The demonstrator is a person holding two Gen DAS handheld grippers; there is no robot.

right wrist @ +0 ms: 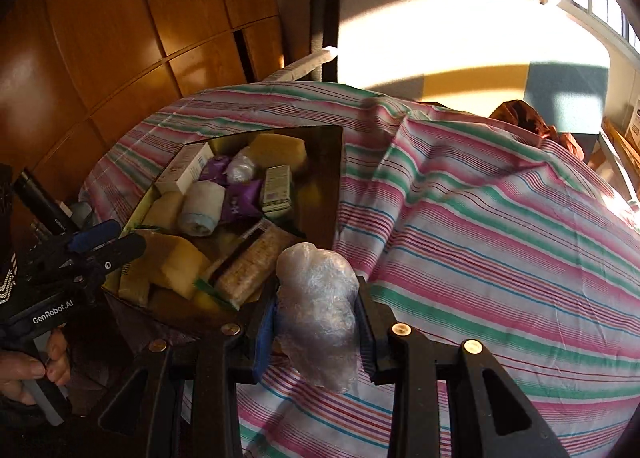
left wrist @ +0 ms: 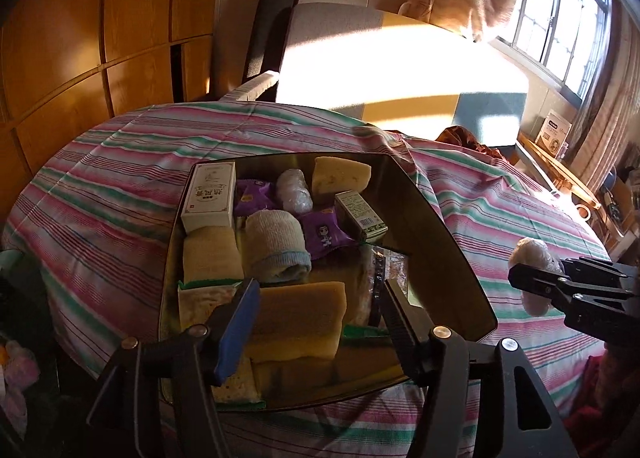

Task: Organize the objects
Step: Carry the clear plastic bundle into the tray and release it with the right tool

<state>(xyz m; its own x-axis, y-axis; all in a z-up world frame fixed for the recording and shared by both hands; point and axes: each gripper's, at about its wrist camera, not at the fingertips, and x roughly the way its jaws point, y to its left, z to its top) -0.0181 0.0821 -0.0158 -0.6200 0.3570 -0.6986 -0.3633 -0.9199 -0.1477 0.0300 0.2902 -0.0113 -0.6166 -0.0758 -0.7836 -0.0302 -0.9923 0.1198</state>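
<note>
Carrying a plastic-wrapped bundle (right wrist: 318, 310), clamped in my right gripper (right wrist: 316, 322), toward the tray (right wrist: 332, 161); left gripper (left wrist: 320, 318) spread above it; next, release inside.

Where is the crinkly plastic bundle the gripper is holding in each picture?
Left wrist view: the plastic bundle is at the far right edge, above the striped cloth, held in the right gripper.
Right wrist view: it sits low in the middle, clamped between the jaws of the right gripper.
Shared landmark: the dark tray full of small items, left of the bundle in both views.
</note>
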